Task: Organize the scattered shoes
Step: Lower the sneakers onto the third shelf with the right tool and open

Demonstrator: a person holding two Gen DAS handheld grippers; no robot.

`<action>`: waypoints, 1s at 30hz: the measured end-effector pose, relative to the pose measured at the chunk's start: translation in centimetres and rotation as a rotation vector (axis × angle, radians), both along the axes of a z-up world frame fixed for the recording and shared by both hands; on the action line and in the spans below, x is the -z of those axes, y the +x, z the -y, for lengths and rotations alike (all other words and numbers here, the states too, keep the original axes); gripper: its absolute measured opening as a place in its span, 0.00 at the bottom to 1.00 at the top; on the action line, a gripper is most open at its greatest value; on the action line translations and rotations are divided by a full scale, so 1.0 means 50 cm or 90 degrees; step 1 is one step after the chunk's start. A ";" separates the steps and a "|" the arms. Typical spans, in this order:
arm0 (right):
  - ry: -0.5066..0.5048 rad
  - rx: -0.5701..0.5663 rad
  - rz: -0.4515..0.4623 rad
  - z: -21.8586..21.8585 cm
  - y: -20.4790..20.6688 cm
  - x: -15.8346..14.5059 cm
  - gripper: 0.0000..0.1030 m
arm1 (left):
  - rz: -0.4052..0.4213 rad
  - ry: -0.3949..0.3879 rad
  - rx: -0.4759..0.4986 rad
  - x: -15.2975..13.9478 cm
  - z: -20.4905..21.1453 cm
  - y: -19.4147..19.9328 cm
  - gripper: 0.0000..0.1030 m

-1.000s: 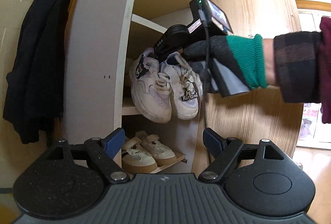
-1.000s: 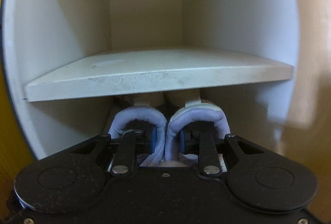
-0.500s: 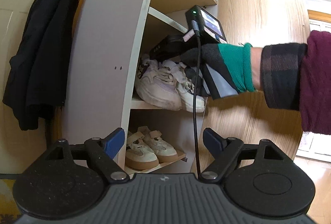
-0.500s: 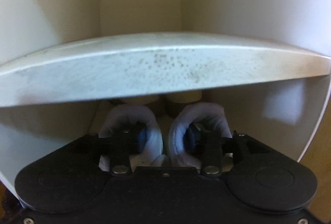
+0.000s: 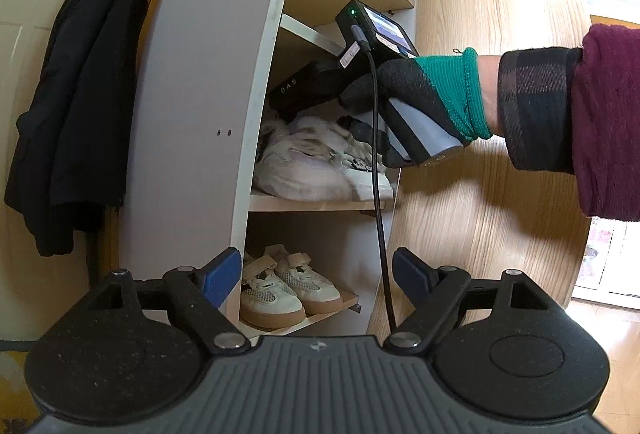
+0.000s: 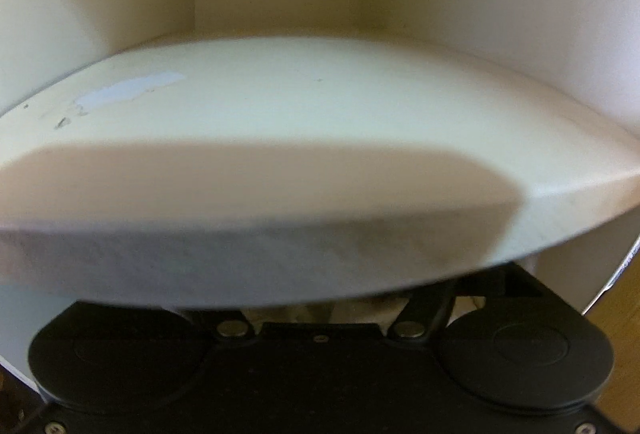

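Note:
A pair of white sneakers point(image 5: 316, 169) lies on the middle shelf point(image 5: 312, 203) of the open shoe cabinet. A gloved hand point(image 5: 420, 101) holds my right gripper point(image 5: 304, 89) just above them, its front end inside the compartment. In the right wrist view a white shelf board point(image 6: 280, 153) hides the fingertips. One linkage arm point(image 6: 432, 306) shows, splayed outward, and a sliver of white shoe point(image 6: 304, 314) lies below the board. My left gripper point(image 5: 318, 270) hangs open and empty in front of the cabinet.
A beige pair with tan soles point(image 5: 288, 286) sits on the lower shelf. The wooden cabinet door point(image 5: 500, 113) stands open on the right. A black coat point(image 5: 80, 93) hangs left of the white side panel point(image 5: 200, 93). A black cable point(image 5: 378, 234) dangles from the right gripper.
The white sneakers went from hanging in the right gripper to lying on the middle shelf. The right gripper pushed deeper in, and its linkage arm spread outward. The left gripper held still.

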State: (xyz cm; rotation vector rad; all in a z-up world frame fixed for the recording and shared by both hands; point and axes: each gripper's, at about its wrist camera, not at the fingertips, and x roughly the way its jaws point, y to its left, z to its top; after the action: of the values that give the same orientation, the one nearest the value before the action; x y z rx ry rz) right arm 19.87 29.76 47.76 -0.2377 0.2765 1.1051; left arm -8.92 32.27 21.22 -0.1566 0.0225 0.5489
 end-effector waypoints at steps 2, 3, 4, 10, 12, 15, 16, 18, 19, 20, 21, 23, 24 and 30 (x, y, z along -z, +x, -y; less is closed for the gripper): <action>0.008 0.003 -0.001 0.003 -0.007 -0.010 0.77 | 0.000 -0.001 0.000 0.000 0.000 0.000 0.80; 0.014 0.003 -0.001 0.013 -0.010 -0.011 0.77 | 0.000 0.000 0.001 0.000 0.000 0.000 0.80; 0.020 0.002 -0.002 0.024 -0.013 -0.010 0.77 | -0.001 0.001 0.001 -0.001 0.001 0.000 0.80; 0.056 0.001 -0.004 0.090 -0.029 -0.008 0.79 | -0.005 0.002 0.002 0.000 0.003 0.002 0.80; 0.068 0.000 -0.005 0.112 -0.034 -0.007 0.79 | -0.006 0.005 0.003 0.000 0.005 0.002 0.80; 0.094 -0.008 -0.002 0.161 -0.051 0.003 0.81 | -0.011 0.007 0.000 0.000 0.005 0.004 0.80; 0.103 -0.013 -0.004 0.178 -0.057 0.008 0.81 | -0.012 0.007 -0.001 0.001 0.005 0.004 0.80; 0.120 -0.022 -0.007 0.213 -0.071 0.022 0.82 | -0.017 0.005 -0.005 0.002 0.005 0.006 0.80; 0.127 -0.026 -0.007 0.231 -0.080 0.031 0.83 | -0.018 0.005 -0.006 0.002 0.005 0.007 0.80; 0.135 -0.030 -0.007 0.249 -0.089 0.039 0.83 | -0.020 0.005 -0.006 0.003 0.005 0.008 0.80; 0.139 -0.035 -0.004 0.267 -0.101 0.052 0.83 | -0.022 0.006 -0.006 0.003 0.007 0.010 0.80; 0.144 -0.045 -0.004 0.293 -0.116 0.078 0.84 | -0.025 0.007 -0.004 0.005 0.011 0.014 0.80; 0.149 -0.052 -0.009 0.306 -0.124 0.100 0.84 | -0.027 0.008 -0.003 0.005 0.013 0.016 0.80; 0.146 -0.068 -0.006 0.315 -0.116 0.169 0.85 | -0.037 0.010 0.002 0.010 0.022 0.029 0.80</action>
State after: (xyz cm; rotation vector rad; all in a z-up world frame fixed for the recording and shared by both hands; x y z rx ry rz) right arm 14.07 14.01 39.32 -0.0440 0.1446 1.2336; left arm -7.45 31.17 20.72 -0.1248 0.0740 0.5501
